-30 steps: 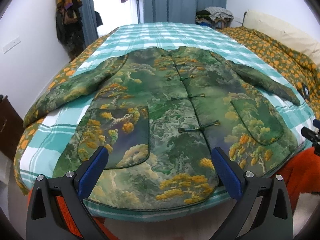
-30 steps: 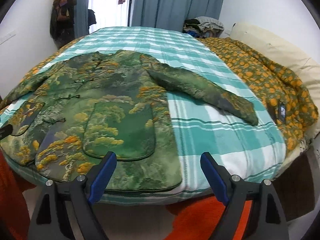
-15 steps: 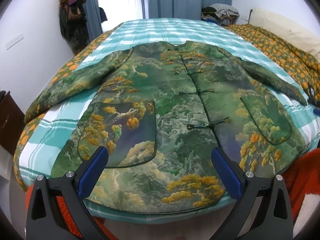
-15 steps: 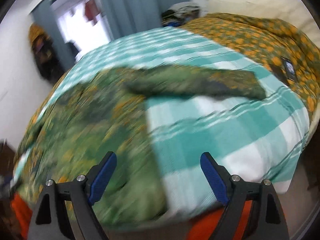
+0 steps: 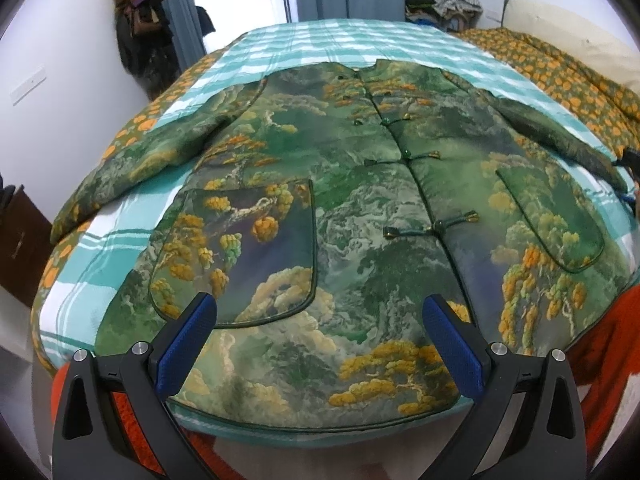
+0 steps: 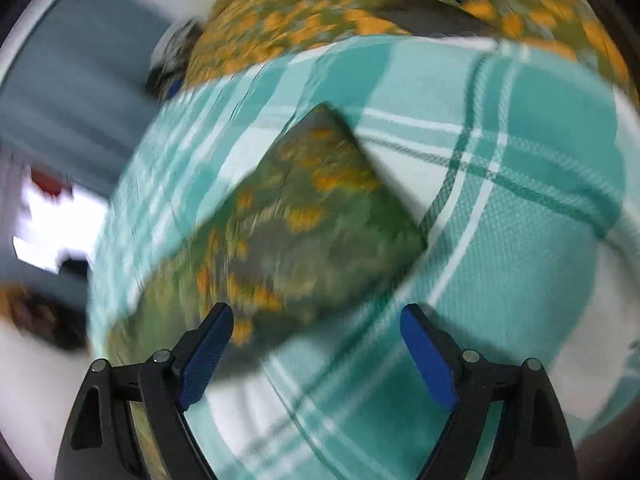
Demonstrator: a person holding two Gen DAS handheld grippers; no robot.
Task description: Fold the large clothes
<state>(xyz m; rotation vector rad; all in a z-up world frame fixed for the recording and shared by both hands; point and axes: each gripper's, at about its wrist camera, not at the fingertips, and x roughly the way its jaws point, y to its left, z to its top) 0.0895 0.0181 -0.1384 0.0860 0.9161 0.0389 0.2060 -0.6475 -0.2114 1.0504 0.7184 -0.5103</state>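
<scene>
One bed (image 5: 120, 240) fills both views, its teal checked cover (image 6: 520, 260) the largest thing here, with an orange-flowered quilt (image 5: 560, 68) along its far right edge; taking the bed as landmark, the big green printed jacket (image 5: 360, 208) lies flat across its near end, front up and buttoned, hem at the bed's near edge, both sleeves spread out to the sides; its right sleeve (image 6: 312, 208) runs out over the bed's right part, the cuff end lying on bare cover. Nothing looks folded yet, so by my reading the task is at its very start: sleeves, sides and length all remain to be turned in. The left gripper (image 5: 320, 344) hangs just off the bed's near edge above the hem, jaws spread wide, empty; the right gripper (image 6: 316, 344) hovers over the bed's right part, close by the sleeve's end, jaws likewise wide apart and holding nothing, though that view is blurred; I judge the sleeve is the first thing to be taken.
</scene>
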